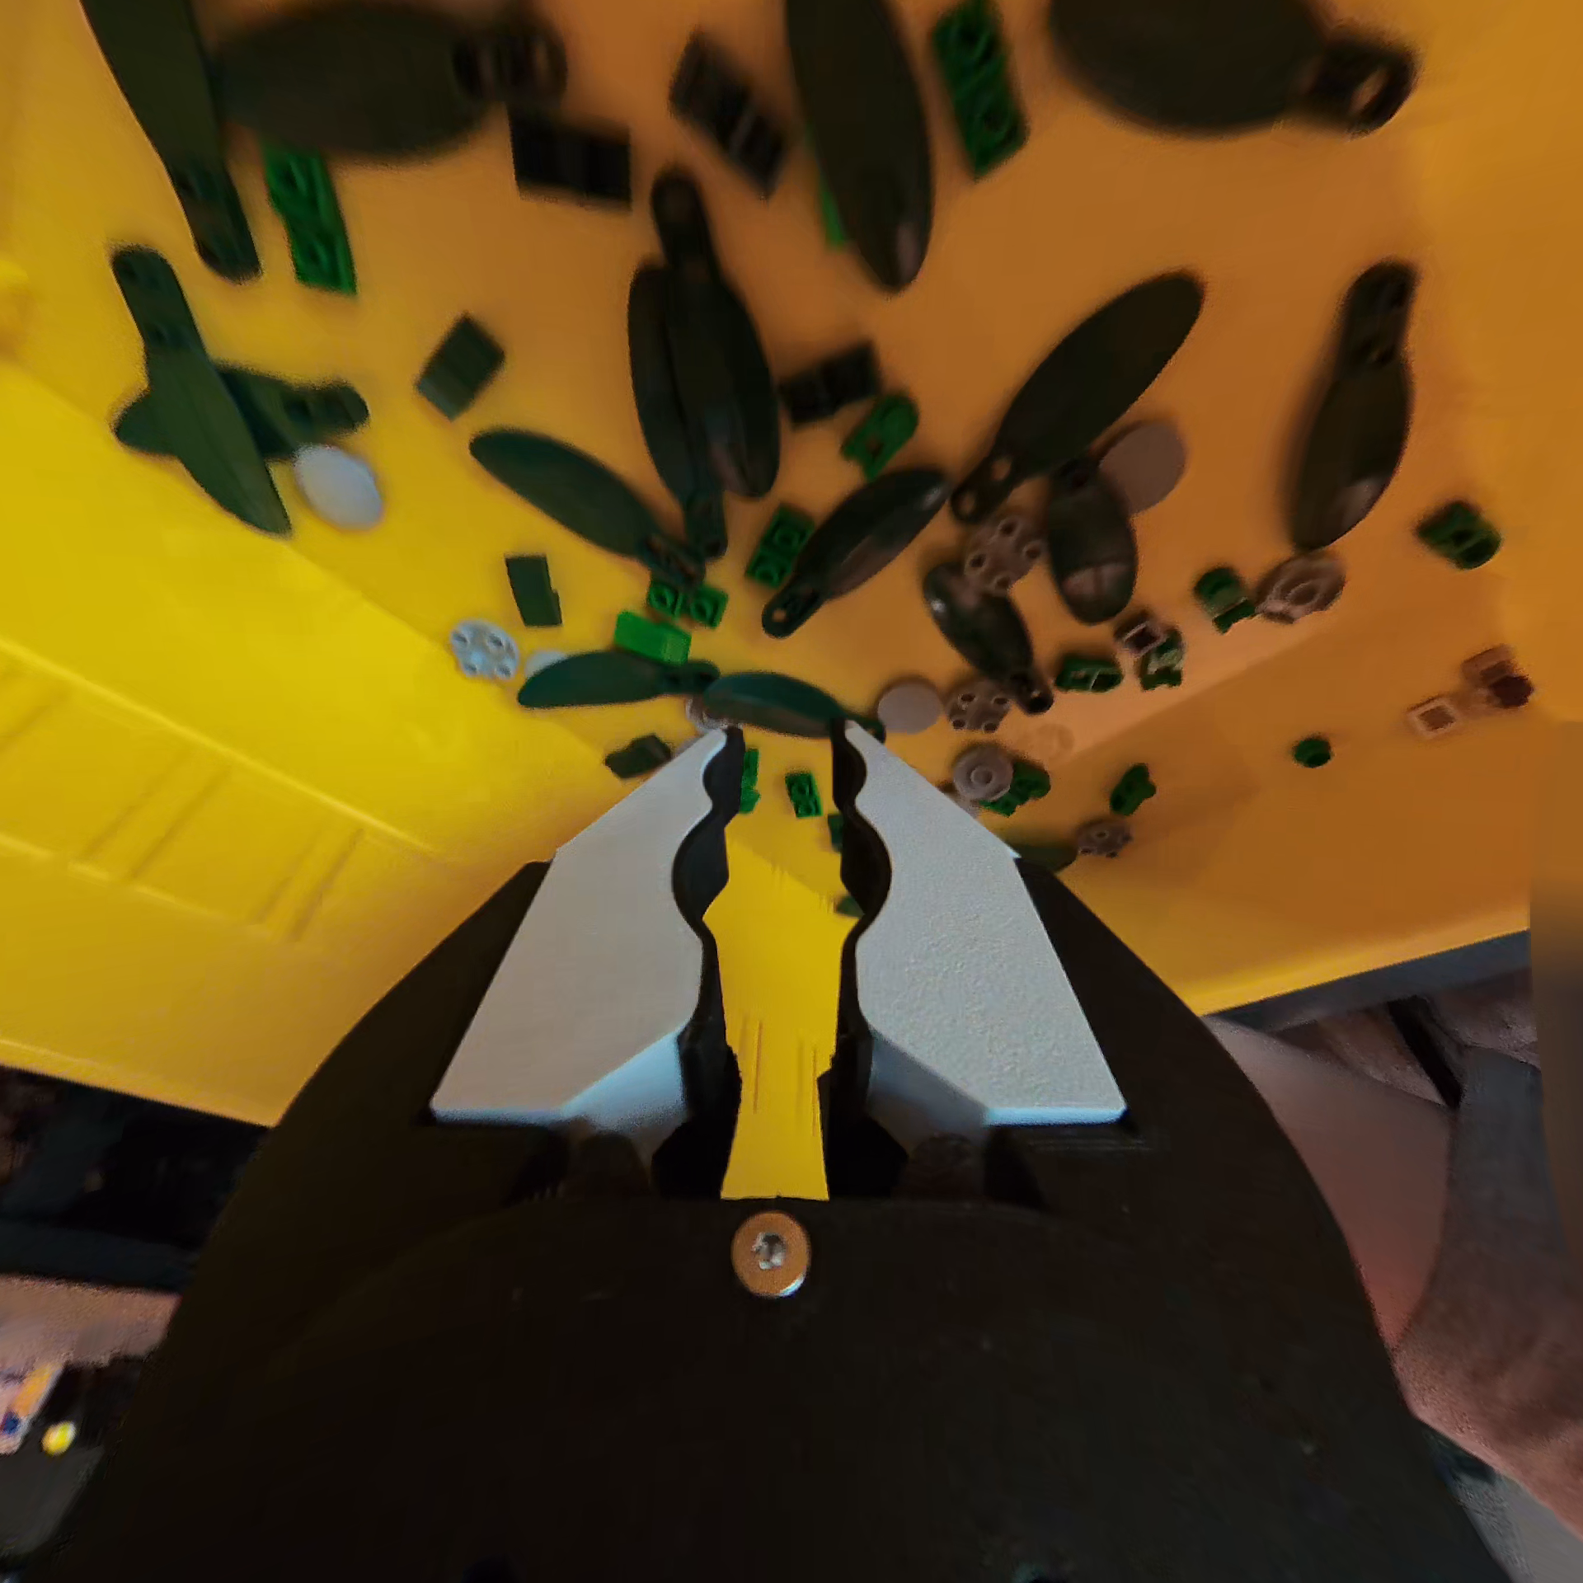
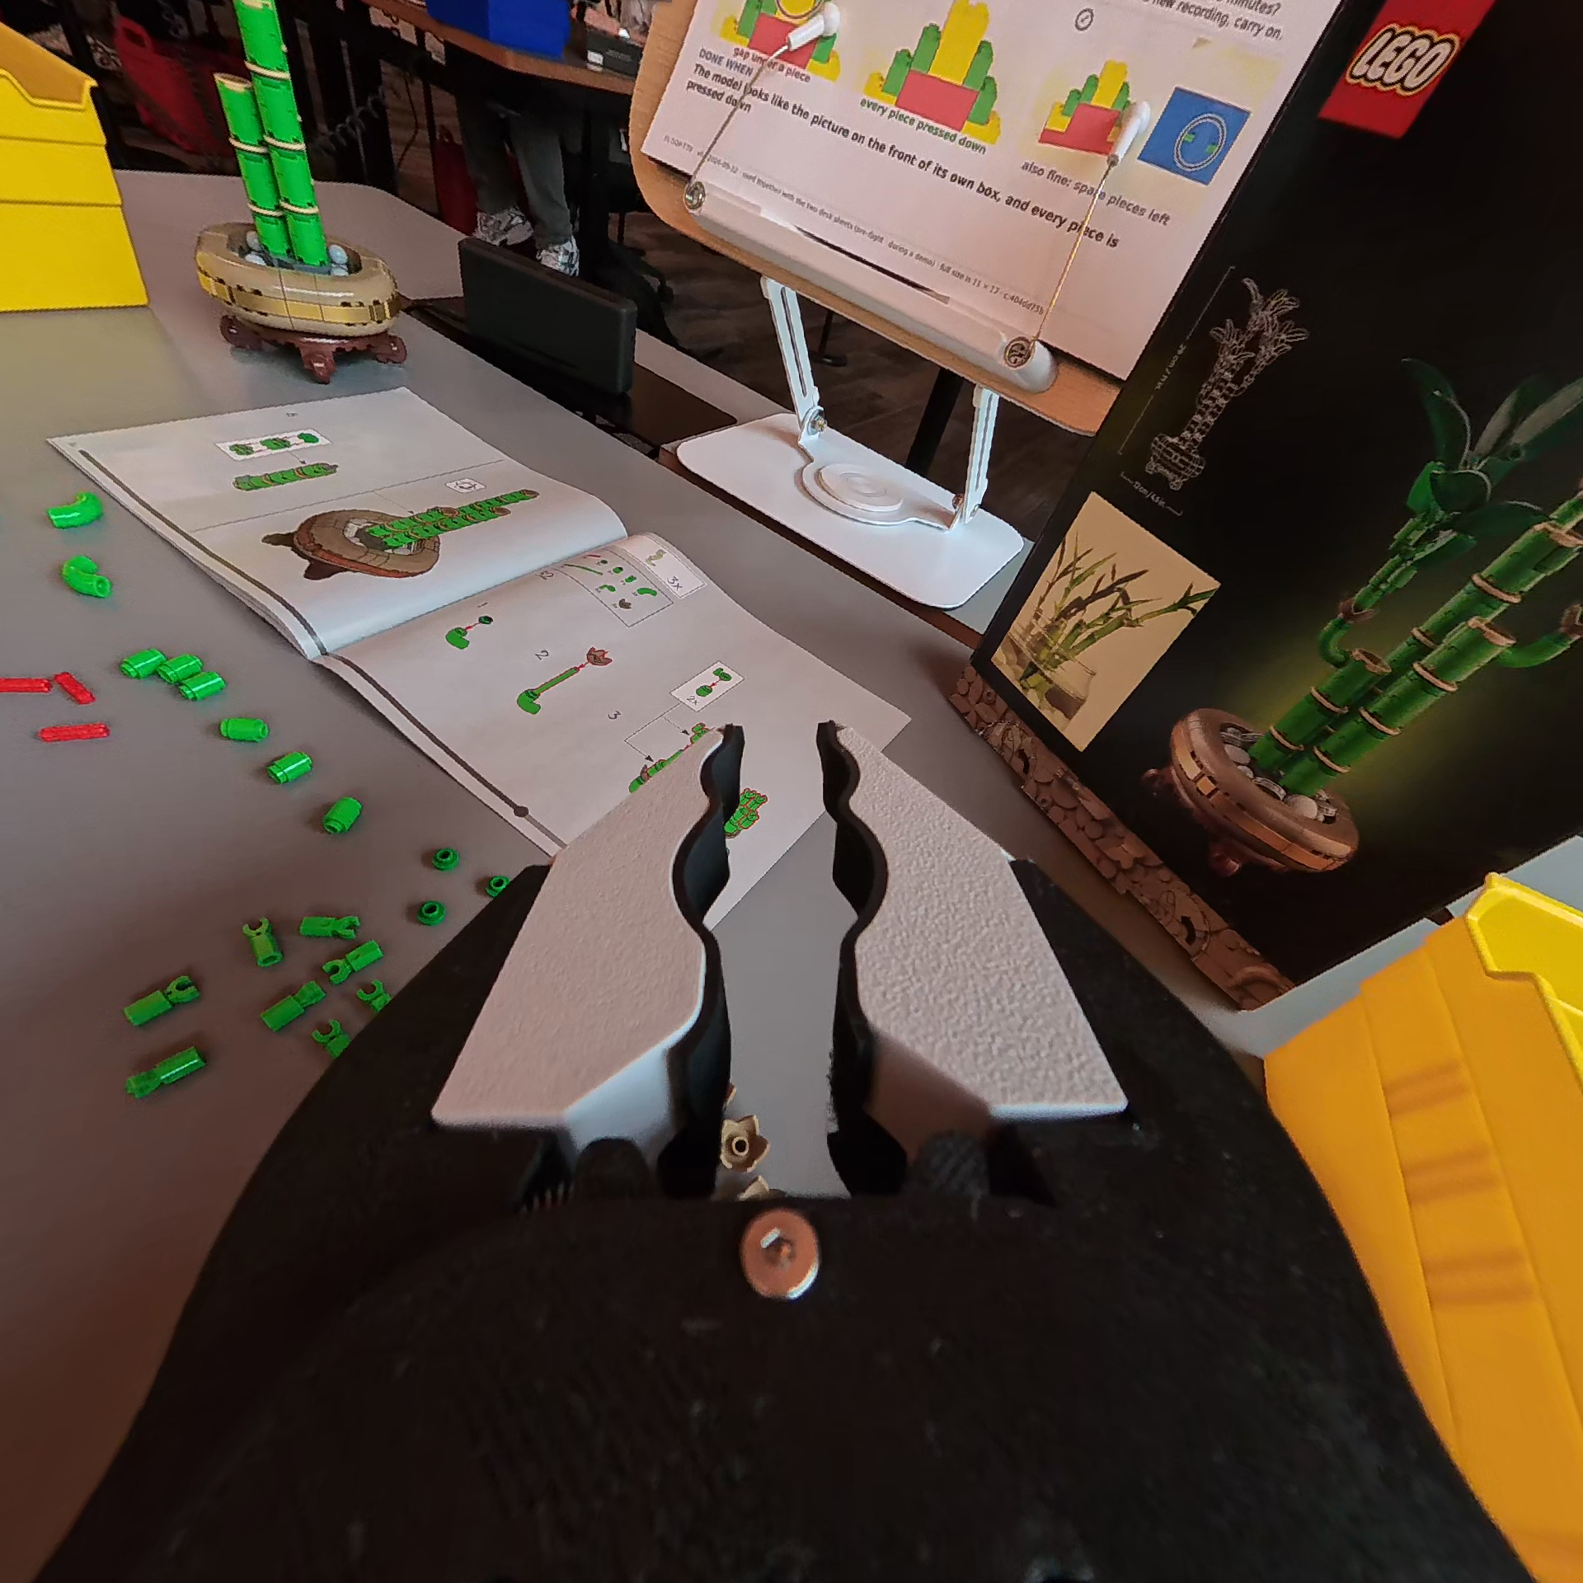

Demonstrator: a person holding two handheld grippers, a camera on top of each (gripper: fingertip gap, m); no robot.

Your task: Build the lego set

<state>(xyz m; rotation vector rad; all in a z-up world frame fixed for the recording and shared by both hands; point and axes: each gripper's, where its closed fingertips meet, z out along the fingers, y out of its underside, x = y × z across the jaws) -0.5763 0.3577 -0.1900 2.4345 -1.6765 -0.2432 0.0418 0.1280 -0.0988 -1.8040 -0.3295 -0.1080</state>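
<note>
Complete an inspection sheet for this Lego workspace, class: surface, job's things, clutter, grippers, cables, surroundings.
Surface: grey table; yellow bin interior.
Job's things: dark green leaves and small plates in the bin; part-built bamboo model; open instruction booklet; loose green pieces; red pins.
Clutter: set box, sheet stand.
Grippers: left gripper open over the bin; right gripper open, empty.
Cables: nothing seen.
Surroundings: other tables behind, blurred.

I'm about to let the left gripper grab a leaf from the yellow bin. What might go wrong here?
1. The dark green leaf at the open left hand-held gripper overlaps other leaves and a grey round plate, so neighbours may lift too.
2. This view is blurred, so aim is uncertain.
</note>
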